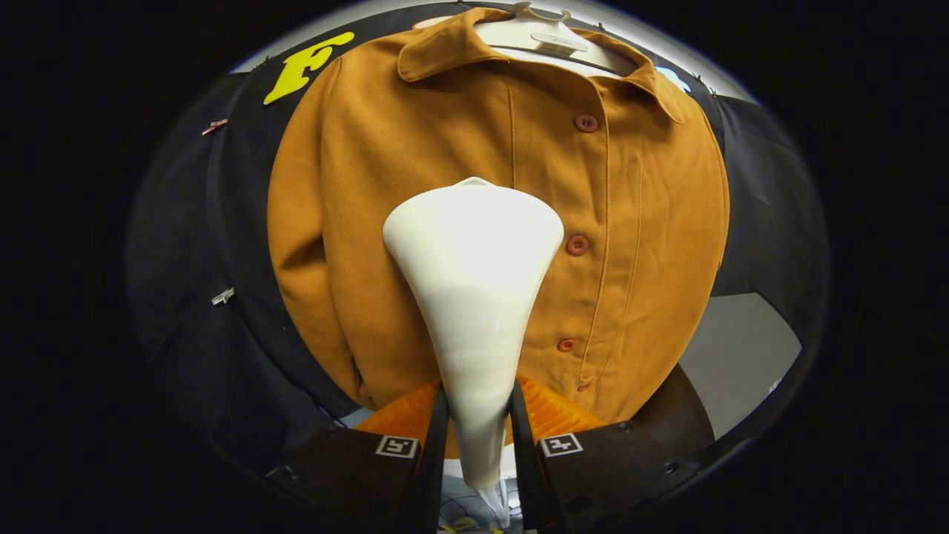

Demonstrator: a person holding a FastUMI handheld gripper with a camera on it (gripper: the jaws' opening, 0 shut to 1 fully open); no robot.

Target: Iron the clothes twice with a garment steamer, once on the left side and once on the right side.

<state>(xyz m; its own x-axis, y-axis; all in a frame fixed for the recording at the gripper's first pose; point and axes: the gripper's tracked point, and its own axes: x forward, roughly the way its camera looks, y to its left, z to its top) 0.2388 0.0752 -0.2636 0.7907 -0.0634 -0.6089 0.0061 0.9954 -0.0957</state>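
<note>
Closest in, the gripper (pixel 478 426), both fingers (pixel 437 445) squeezed onto the thin handle of the garment steamer (pixel 474 297), one on each side. Small square black-and-white markers on top of the finger blocks, one on each. Ridged pads right by the handle, pressed up against it. Under the fingers, a peek of something pale, too small to tell.

Just ahead of the fingers, the white steamer, standing up and getting wider toward its top, like a big ice cream cone. Wide head up against the front of the jacket (pixel 415 185), a little to the left of the row of buttons. Cannot tell whether the head is touching the cloth or just very near it.

Beyond the steamer, the brown jacket, hanging flat and facing this way. Buttoned shut down the front with round reddish buttons (pixel 577 245) in a line, just right of the steamer head. Collar folded open at the top. Sleeves hanging down at both sides.

Up at the collar, a white hanger (pixel 552 41) holding the jacket.

Farthest back, the black cloth wall (pixel 222 245) behind the jacket, with a few small clips (pixel 222 297) pinned on it off to the left. A patch of pale grey (pixel 734 356) low down on the right of the jacket.
</note>
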